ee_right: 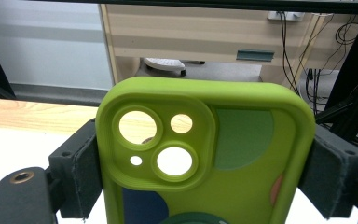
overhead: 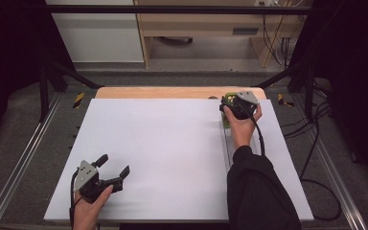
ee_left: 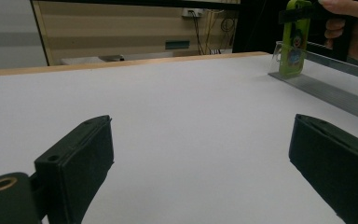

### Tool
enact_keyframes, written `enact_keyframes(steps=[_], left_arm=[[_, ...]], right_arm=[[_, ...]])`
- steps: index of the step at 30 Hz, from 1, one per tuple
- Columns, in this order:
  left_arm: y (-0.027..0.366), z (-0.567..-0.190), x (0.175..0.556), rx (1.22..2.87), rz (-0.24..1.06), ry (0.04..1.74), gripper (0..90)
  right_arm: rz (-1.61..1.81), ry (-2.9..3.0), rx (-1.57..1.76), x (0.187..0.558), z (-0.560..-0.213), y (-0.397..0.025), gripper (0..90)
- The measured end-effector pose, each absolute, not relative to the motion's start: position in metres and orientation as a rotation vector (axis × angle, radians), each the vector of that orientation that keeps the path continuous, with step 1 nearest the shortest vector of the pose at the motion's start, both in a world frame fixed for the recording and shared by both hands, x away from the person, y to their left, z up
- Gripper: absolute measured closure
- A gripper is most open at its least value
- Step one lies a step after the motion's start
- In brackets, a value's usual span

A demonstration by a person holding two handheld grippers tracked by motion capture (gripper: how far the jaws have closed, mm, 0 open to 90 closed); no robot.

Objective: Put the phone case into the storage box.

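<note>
In the right gripper view, the right gripper (ee_right: 205, 172) has its two black fingers (ee_right: 81, 172) pressed against the left and right edges of a lime-green phone case (ee_right: 242, 186), which stands upright between them with its back to the camera. The case has a raised camera block in its upper left with three round cut-outs and one small hole; through them the pale bench and wood edge behind show. A darker green circle sits to the right of the block, with a blue patch and a pinkish patch lower down.

In the high view, the right gripper (overhead: 235, 106) sits at the upper right of the frame near the far edge of the white bench (overhead: 172, 153), held in the person's right hand (overhead: 242, 127), black sleeve (overhead: 256, 191) below it. The case (overhead: 227, 99) shows as a bit of green at the gripper. A metal rail (overhead: 226, 143) runs along the bench toward the bottom of the frame.

In the left gripper view, the case (ee_left: 292, 42) stands upright at the upper right, at the far end of the rail (ee_left: 335, 93), beside a clear plastic piece (ee_left: 276, 58).

The left gripper (overhead: 112, 167), at the lower left of the high view in the left hand (overhead: 88, 208), has its fingers (ee_left: 81, 158) spread wide, with only bare bench surface between them.
</note>
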State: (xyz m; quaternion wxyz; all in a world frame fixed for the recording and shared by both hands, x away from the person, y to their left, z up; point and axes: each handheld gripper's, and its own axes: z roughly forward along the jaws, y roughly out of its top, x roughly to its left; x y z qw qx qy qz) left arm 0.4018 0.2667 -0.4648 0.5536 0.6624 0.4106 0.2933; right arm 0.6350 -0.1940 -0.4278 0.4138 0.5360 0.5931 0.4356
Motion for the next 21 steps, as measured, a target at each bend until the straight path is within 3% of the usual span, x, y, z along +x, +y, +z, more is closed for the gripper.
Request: enact_keyframes(steps=[21], left_arm=[[0.2671, -0.4645, 0.4014, 1.566, 0.699, 0.972, 5.8]], right_arm=[[1.093, 1.494, 1.345, 0.6347, -0.428, -0.1932, 14.6]])
